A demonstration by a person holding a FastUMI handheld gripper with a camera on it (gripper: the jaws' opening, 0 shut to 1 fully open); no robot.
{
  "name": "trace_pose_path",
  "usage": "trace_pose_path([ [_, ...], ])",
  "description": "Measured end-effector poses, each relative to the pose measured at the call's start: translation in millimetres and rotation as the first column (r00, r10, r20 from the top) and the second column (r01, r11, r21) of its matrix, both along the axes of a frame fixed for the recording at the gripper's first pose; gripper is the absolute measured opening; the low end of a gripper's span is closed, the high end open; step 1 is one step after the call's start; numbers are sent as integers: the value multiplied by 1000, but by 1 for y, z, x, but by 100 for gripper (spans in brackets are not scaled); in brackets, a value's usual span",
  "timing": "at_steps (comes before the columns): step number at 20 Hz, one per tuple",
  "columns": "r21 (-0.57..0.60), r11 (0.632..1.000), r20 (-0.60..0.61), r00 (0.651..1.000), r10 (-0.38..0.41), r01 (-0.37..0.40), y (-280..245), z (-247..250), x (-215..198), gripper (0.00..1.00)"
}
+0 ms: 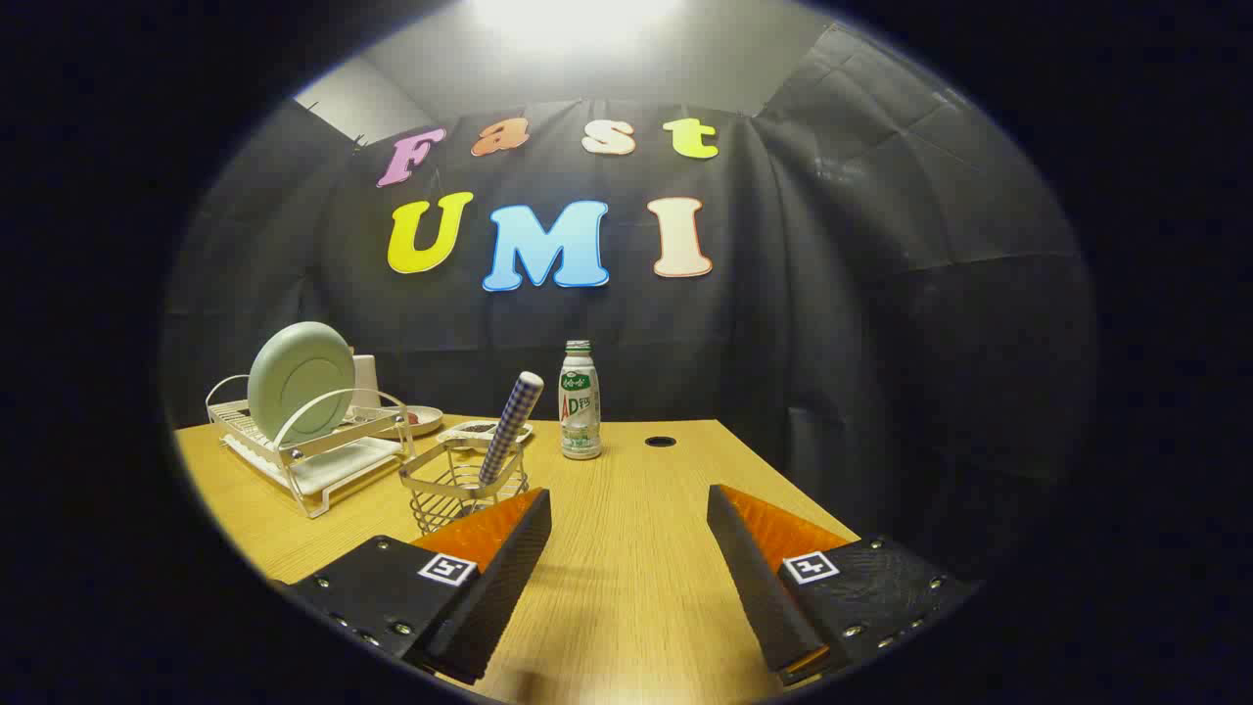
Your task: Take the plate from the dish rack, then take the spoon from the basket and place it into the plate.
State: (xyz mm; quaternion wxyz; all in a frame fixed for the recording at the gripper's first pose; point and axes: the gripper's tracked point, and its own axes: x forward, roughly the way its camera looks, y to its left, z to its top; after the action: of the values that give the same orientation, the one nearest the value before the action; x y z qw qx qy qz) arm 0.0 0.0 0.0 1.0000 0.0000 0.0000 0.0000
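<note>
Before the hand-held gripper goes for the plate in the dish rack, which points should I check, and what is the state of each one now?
1. Hand-held gripper open, nothing between its fingers: ok.
2. Plate standing on edge in the dish rack, not yet taken: ok.
3. Way to the plate free: cannot tell; the wire basket stands just ahead of one finger, beside the rack.
4. Spoon in the basket, its checked handle leaning up and out: ok.
5. Bare table between and ahead of the fingers to set the plate on: ok.
6. Bottle upright beyond the fingers, apart from the rack: ok.
</note>
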Motion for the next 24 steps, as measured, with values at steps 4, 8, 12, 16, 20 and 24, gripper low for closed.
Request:
trace_pose_path([
  [4,25,1000,-25,1000,-7,8,-4,0,39,99],
  [8,61,992,59,992,-110,106,-31,32,50,99],
  [12,12,971,78,968,-238,238,-56,72,14,98],
  [16,-38,940,79,939,-336,339,-39,118,-44,98],
  [20,-55,946,58,947,-317,320,30,156,-77,98],
  [24,-39,971,-3,972,-234,234,119,165,-84,98],
])
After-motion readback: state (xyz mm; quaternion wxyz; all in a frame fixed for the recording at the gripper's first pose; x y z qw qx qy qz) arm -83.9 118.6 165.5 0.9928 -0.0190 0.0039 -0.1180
